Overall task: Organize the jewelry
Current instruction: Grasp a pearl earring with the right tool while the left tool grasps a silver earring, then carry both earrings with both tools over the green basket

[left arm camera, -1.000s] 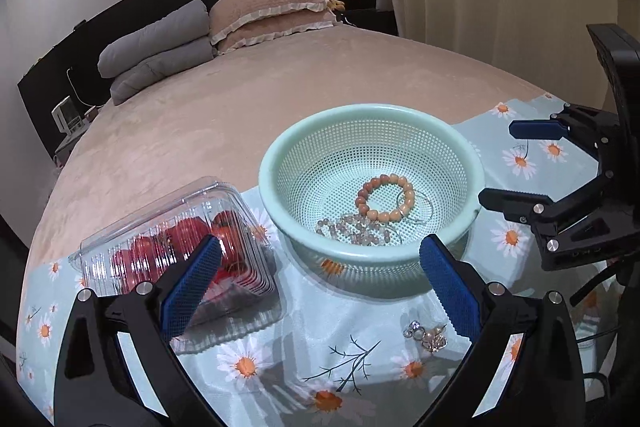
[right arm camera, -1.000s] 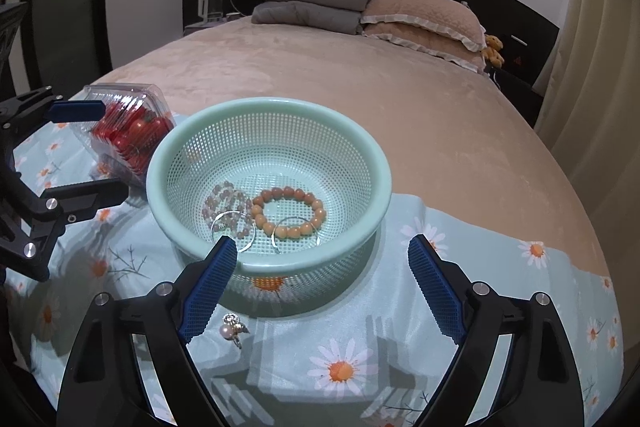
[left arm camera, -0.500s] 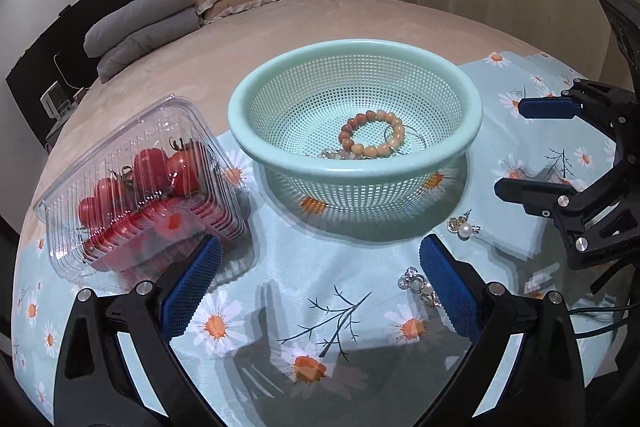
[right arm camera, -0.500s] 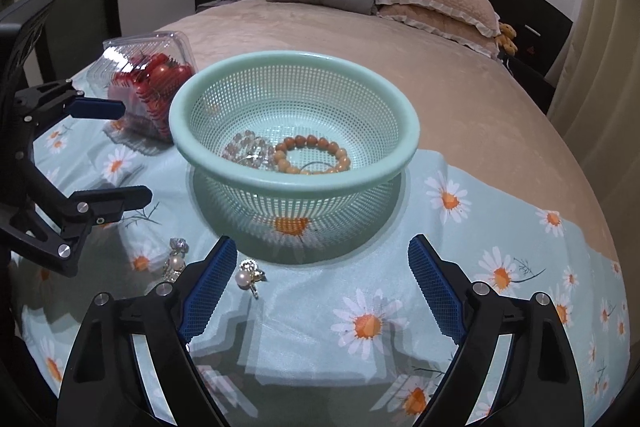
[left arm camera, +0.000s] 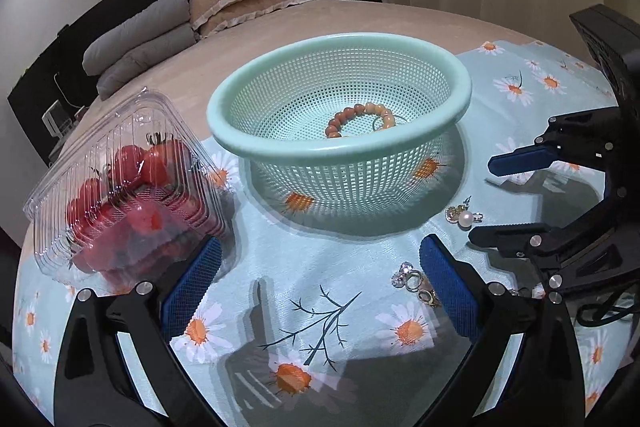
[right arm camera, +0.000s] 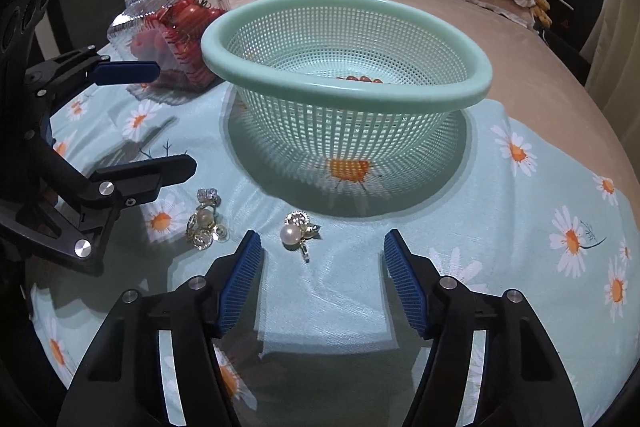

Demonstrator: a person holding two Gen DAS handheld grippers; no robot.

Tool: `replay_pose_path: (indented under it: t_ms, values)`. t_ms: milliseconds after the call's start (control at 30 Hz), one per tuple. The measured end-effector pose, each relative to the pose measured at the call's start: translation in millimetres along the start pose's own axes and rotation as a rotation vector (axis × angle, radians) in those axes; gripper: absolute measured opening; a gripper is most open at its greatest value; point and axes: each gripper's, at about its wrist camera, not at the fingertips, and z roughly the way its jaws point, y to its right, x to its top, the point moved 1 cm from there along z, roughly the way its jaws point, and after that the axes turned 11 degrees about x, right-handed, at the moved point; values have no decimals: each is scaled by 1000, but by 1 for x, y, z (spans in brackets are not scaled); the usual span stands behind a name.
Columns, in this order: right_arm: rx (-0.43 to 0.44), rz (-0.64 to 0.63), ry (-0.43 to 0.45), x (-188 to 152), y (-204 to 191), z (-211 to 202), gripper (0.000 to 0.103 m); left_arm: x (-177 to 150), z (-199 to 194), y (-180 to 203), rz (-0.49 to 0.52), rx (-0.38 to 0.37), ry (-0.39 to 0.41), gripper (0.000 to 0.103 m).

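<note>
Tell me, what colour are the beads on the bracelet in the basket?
Orangey brown, some paler; the bracelet shows best in the left wrist view.

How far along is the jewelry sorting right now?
Partly done: a beaded bracelet already lies in the green basket. Nothing is in hand; the left gripper and right gripper are both open. The pearl earring and small jewelry cluster remain on the daisy cloth.

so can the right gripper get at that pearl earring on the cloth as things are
Probably yes. The right gripper is open, and the pearl earring lies loose on the daisy cloth just ahead of its left finger. Nothing covers it; the basket sits beyond and the left gripper off to the side.
</note>
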Motion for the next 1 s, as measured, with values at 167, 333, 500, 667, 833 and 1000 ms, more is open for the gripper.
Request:
replay_pose_path:
  t_ms: [167, 333, 500, 667, 833, 1000]
  values:
    - [22, 15, 0, -2, -1, 5, 40, -2, -1, 2, -18, -57, 14, 97]
    - [55, 30, 5, -3, 0, 7, 30, -5, 3, 8, 2, -96, 4, 82]
    - [75, 28, -3, -6, -4, 11, 20, -8, 8, 18, 12, -176, -23, 61]
    - [87, 39, -6, -6, -1, 11, 11, -13, 17, 27, 35, -259, -70, 33]
    - [61, 36, 6, -8, -2, 8, 3, -13, 16, 26, 8, -285, -81, 19]
    - [53, 33, 12, -9, -1, 1, 2, -12, 13, 19, -17, -279, -84, 12]
